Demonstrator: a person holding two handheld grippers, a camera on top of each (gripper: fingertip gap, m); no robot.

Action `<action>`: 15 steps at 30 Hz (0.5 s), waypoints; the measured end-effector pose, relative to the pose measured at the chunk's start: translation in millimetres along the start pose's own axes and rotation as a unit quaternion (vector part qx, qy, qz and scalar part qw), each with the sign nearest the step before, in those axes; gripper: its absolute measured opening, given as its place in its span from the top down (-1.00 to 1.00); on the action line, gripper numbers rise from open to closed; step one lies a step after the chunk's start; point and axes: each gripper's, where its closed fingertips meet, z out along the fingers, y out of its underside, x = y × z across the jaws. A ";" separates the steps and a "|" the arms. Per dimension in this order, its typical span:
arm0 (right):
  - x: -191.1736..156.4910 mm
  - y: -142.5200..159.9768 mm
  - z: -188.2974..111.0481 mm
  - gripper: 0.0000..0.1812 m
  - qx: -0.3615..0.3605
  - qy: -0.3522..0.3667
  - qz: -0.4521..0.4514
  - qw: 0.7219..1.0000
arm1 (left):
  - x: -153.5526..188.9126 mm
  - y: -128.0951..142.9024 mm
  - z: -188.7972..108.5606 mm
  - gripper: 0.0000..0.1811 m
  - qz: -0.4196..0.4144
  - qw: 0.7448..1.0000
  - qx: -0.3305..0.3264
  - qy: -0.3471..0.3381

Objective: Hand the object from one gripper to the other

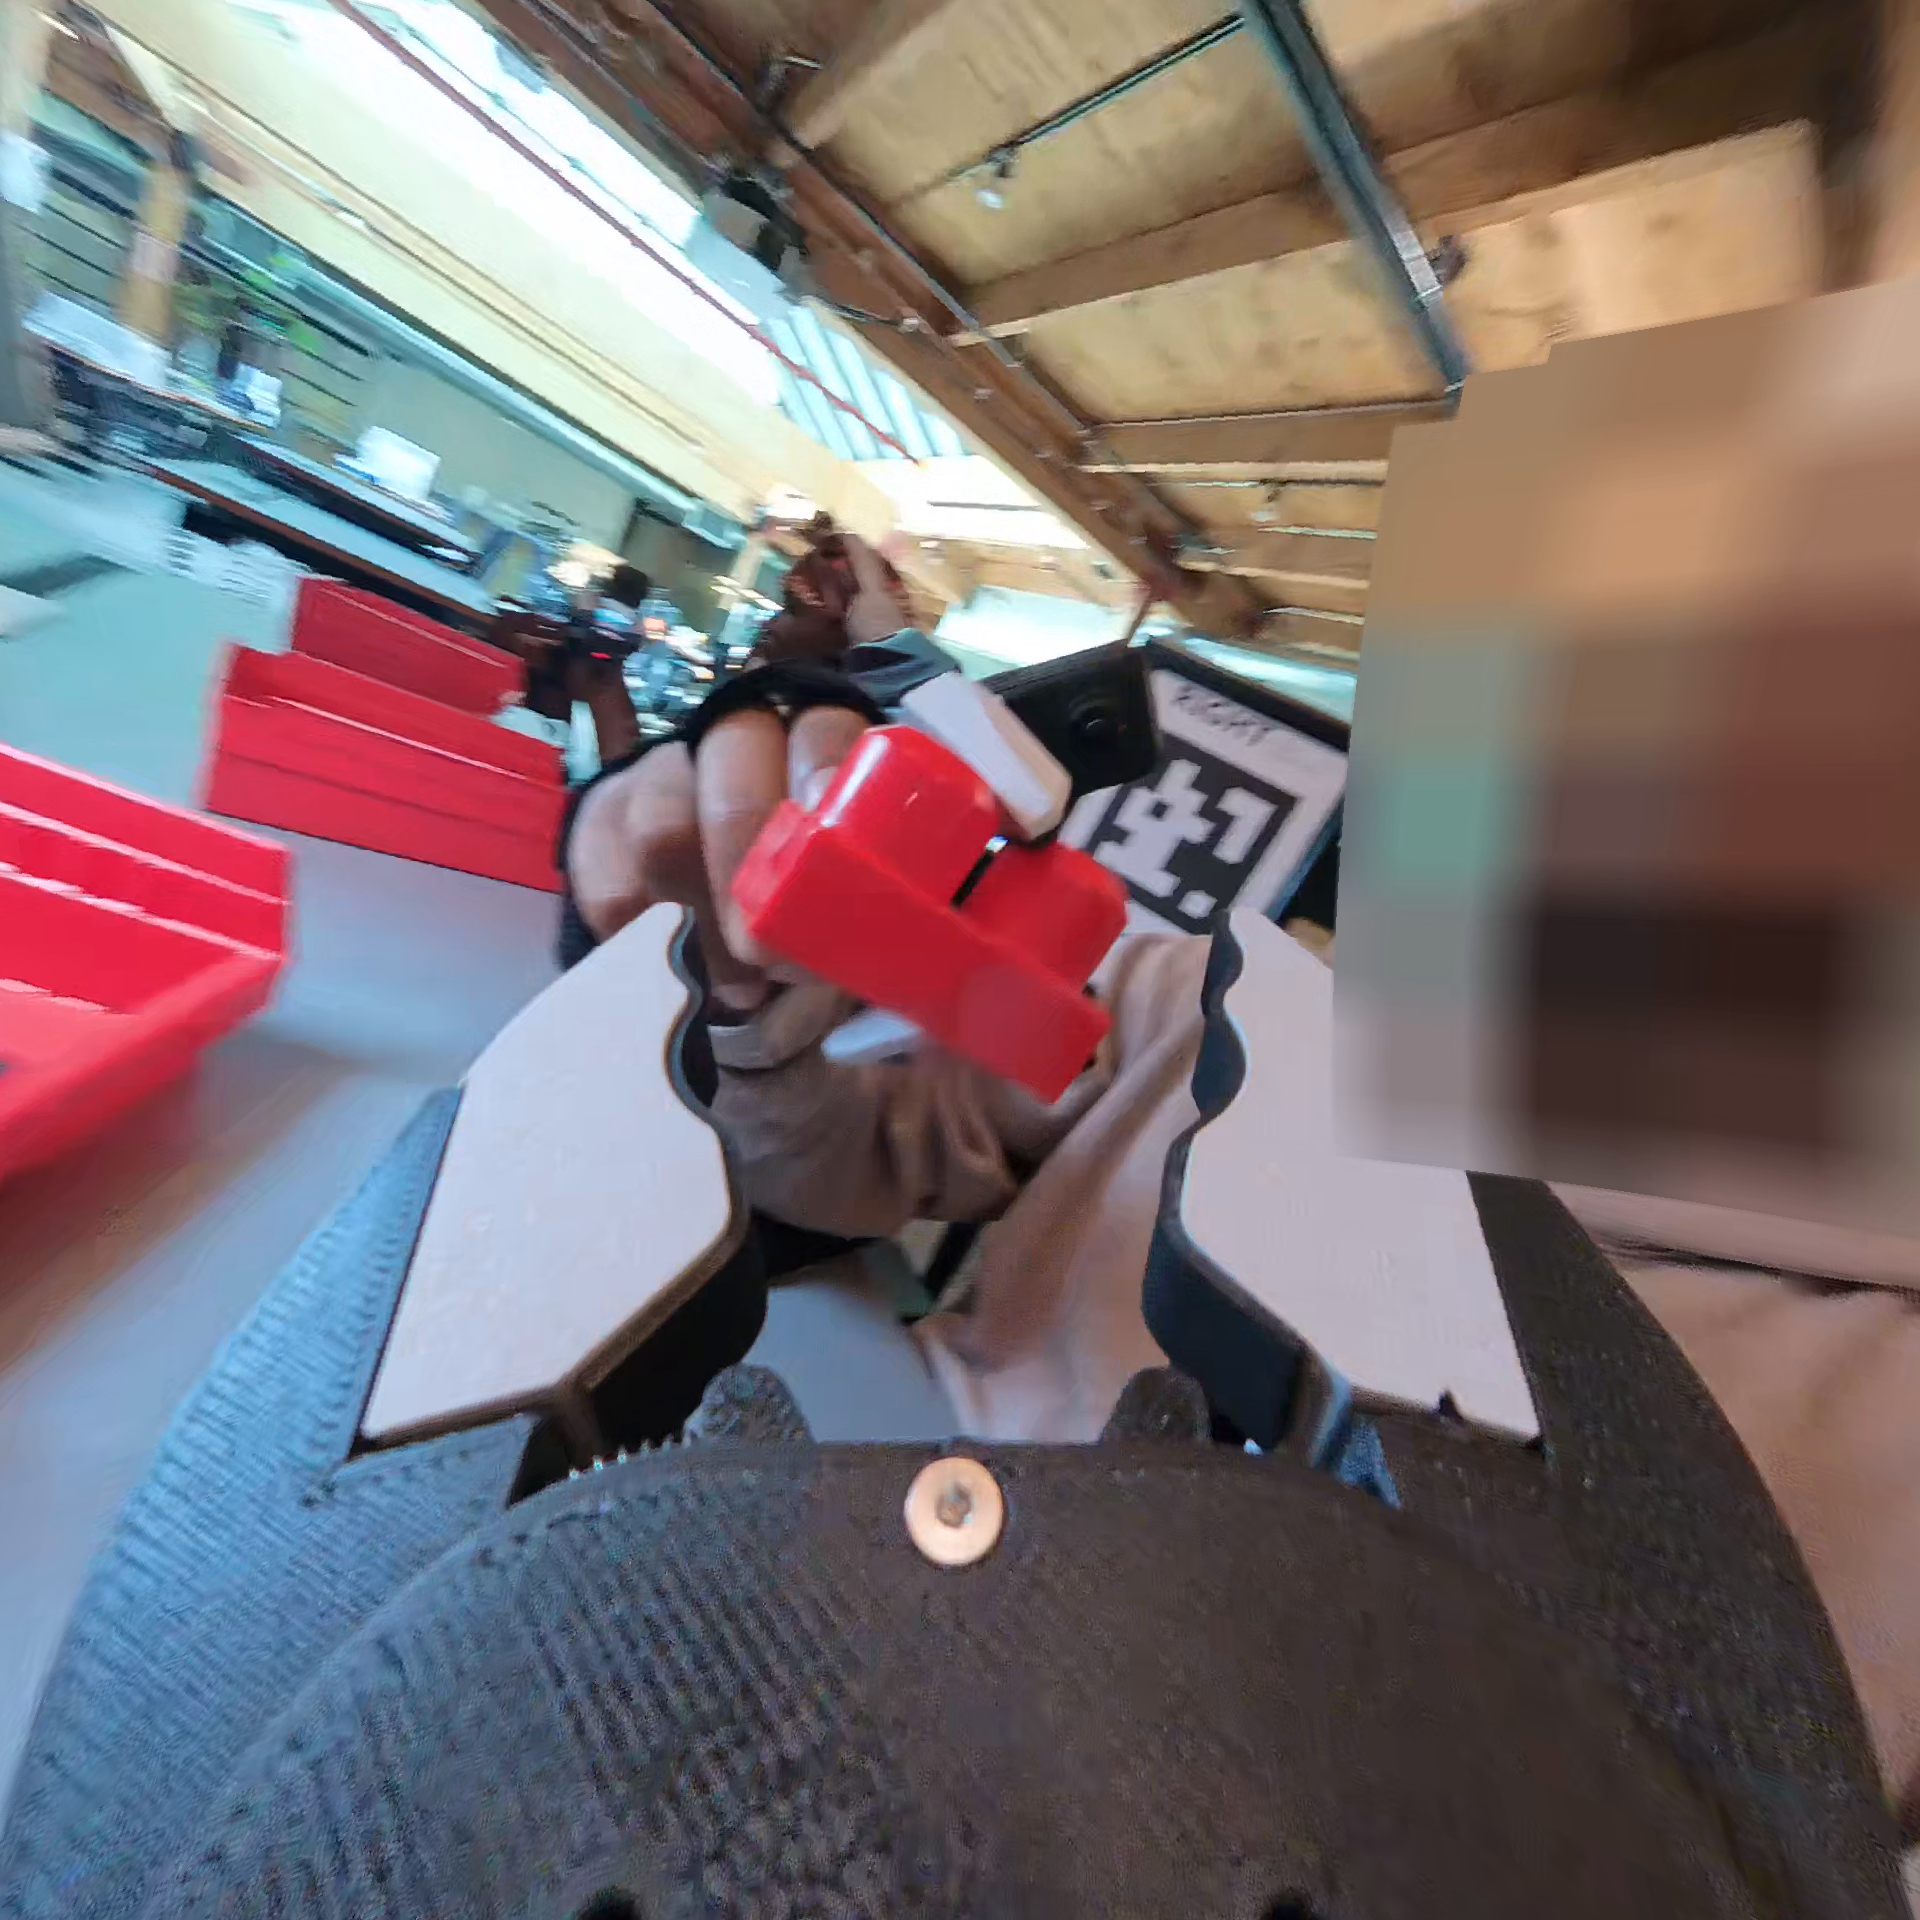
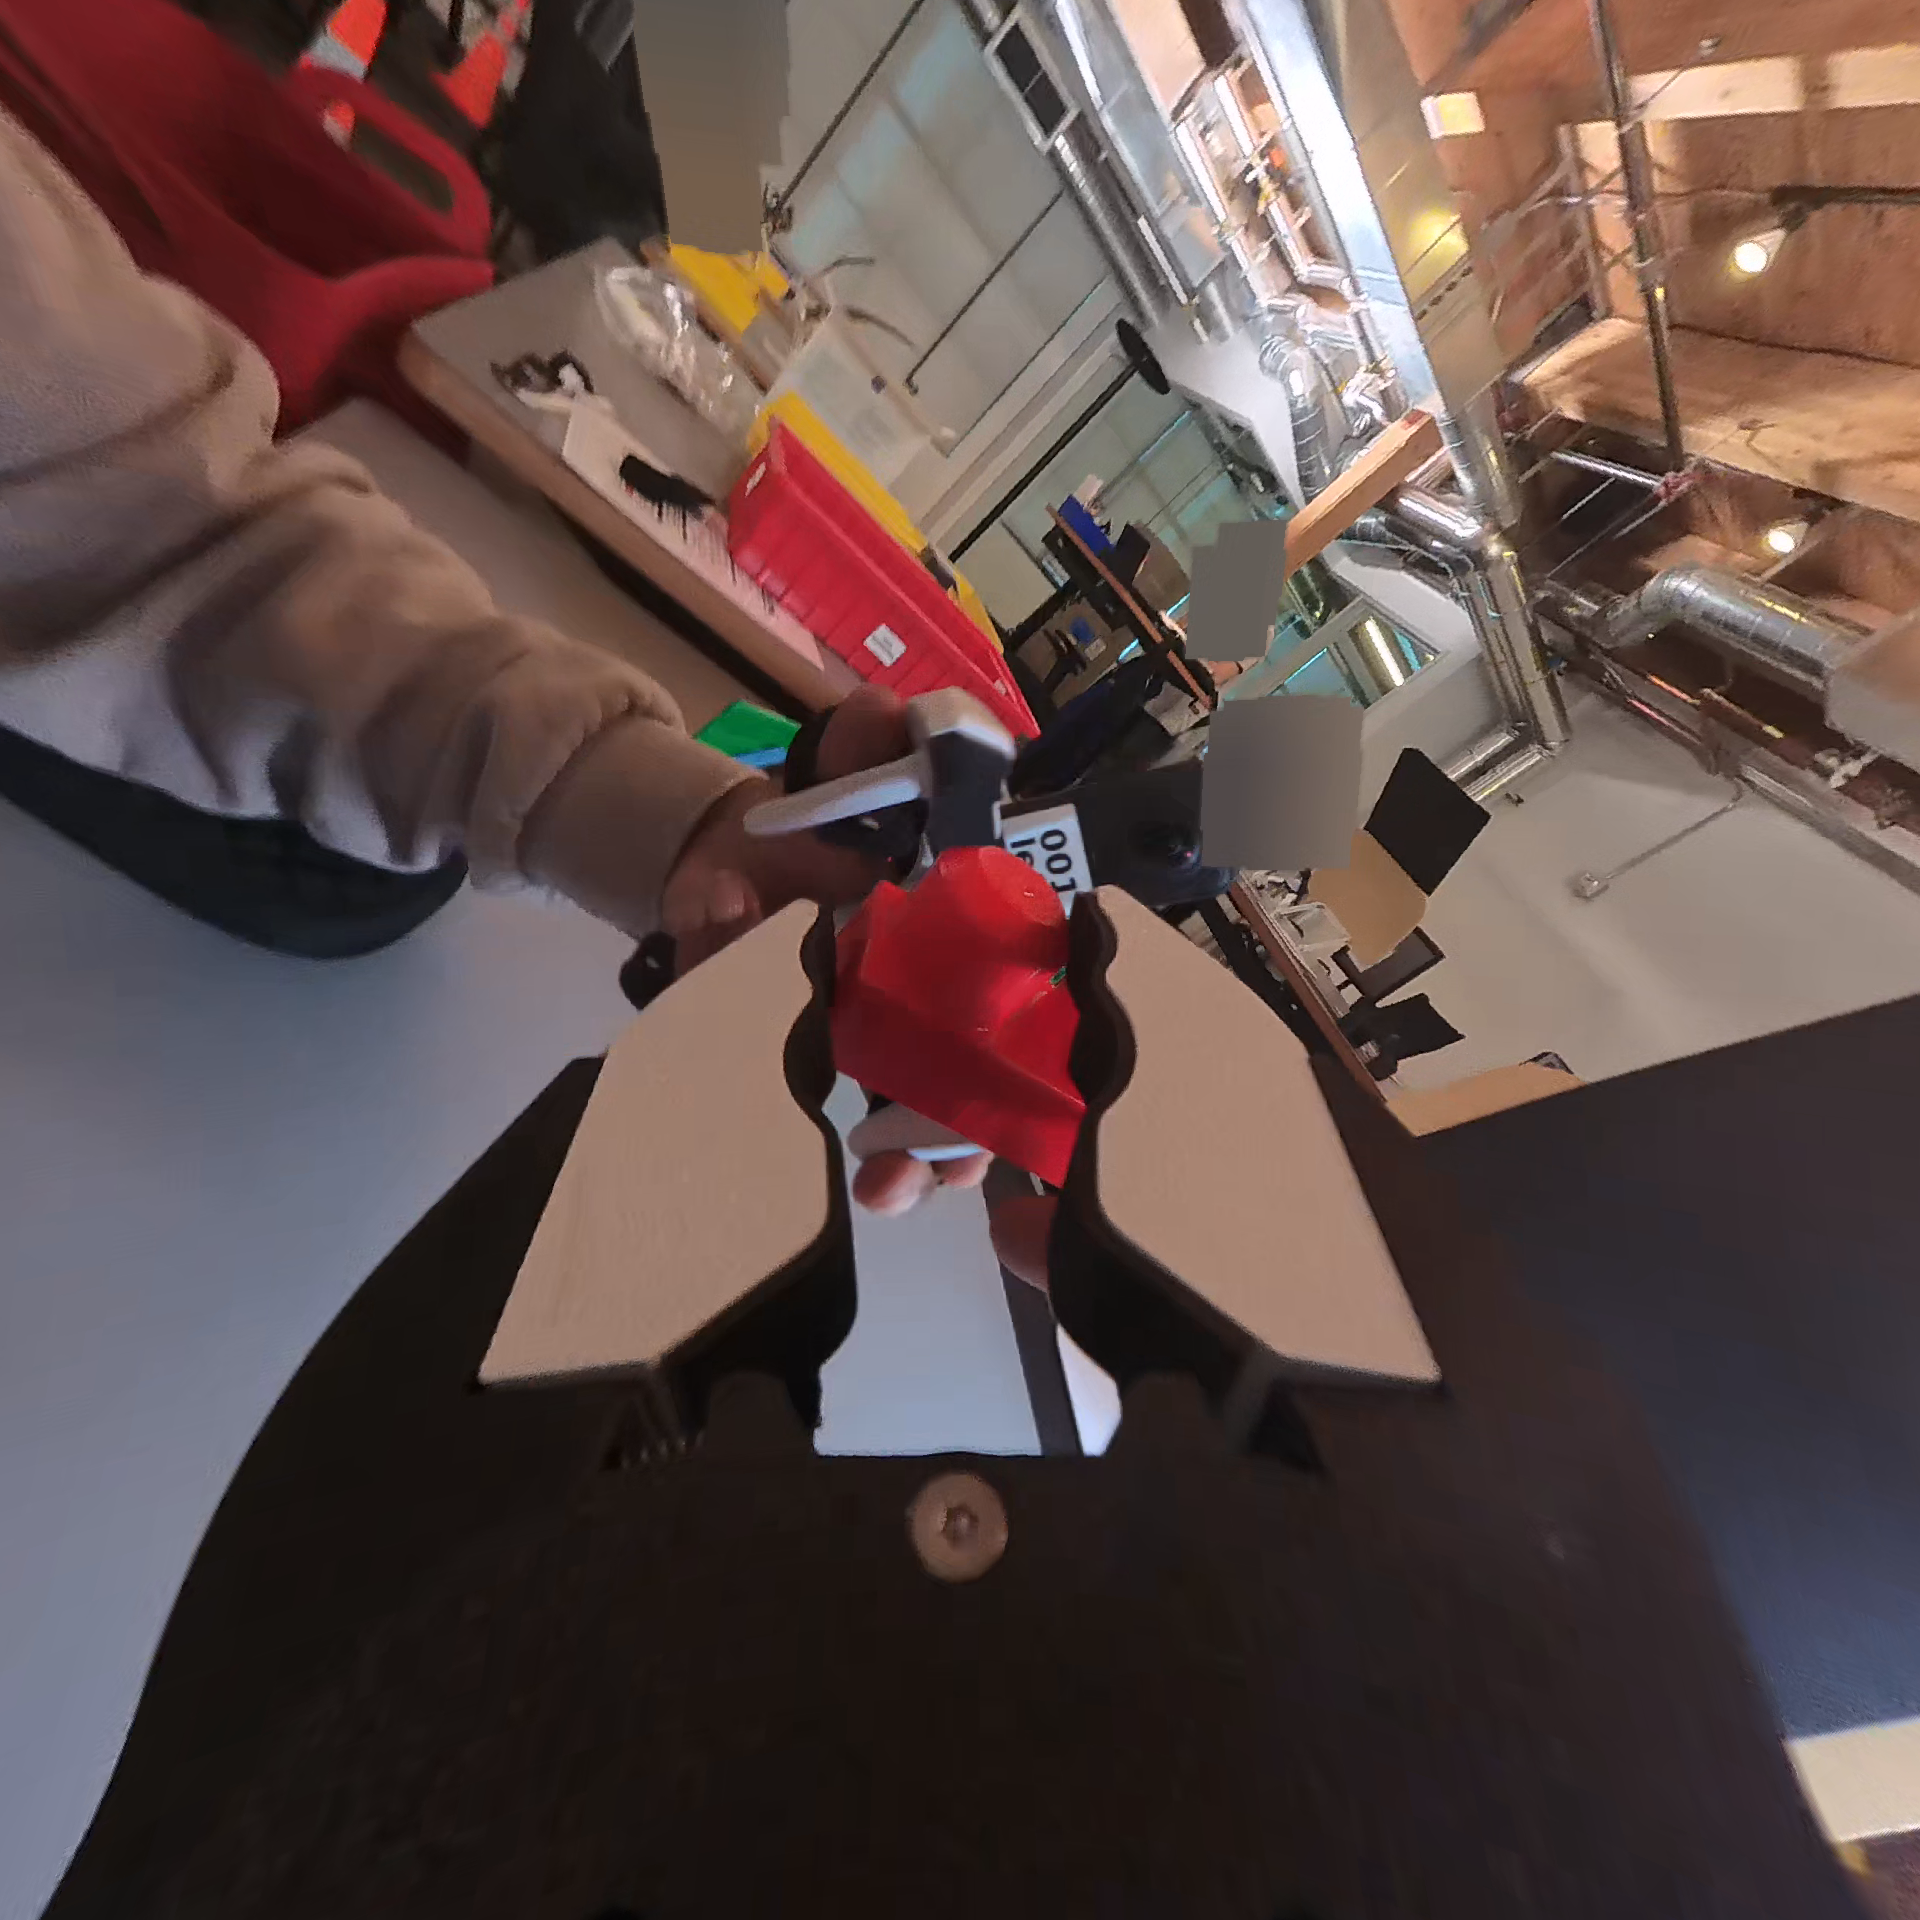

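Observation:
A red stepped plastic block point(image 2: 956, 997) sits clamped between the two fingers of my right gripper point(image 2: 951, 925), held in the air above a grey table. In the left wrist view the same block point(image 1: 914, 904) shows just past my left gripper point(image 1: 951, 935), whose jaws stand wide apart and empty. The right gripper's white fingers point(image 1: 987, 764) pinch the block from above and below. In the right wrist view the left gripper's pale fingers point(image 2: 852, 805) show beyond the block, spread on either side of it; I cannot tell whether they touch it.
Red bins point(image 1: 384, 727) stand on the grey table point(image 1: 395, 966) to the left. In the right wrist view, red and yellow bins point(image 2: 852, 561) and clutter sit on a far table. A person's beige sleeve point(image 2: 343, 644) reaches in from the left.

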 end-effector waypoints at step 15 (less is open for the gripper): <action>-3.5 11.6 1.8 0.39 -0.020 -0.053 0.120 0.991 | -28.0 -23.9 -23.7 0.37 0.158 0.970 0.000 -0.187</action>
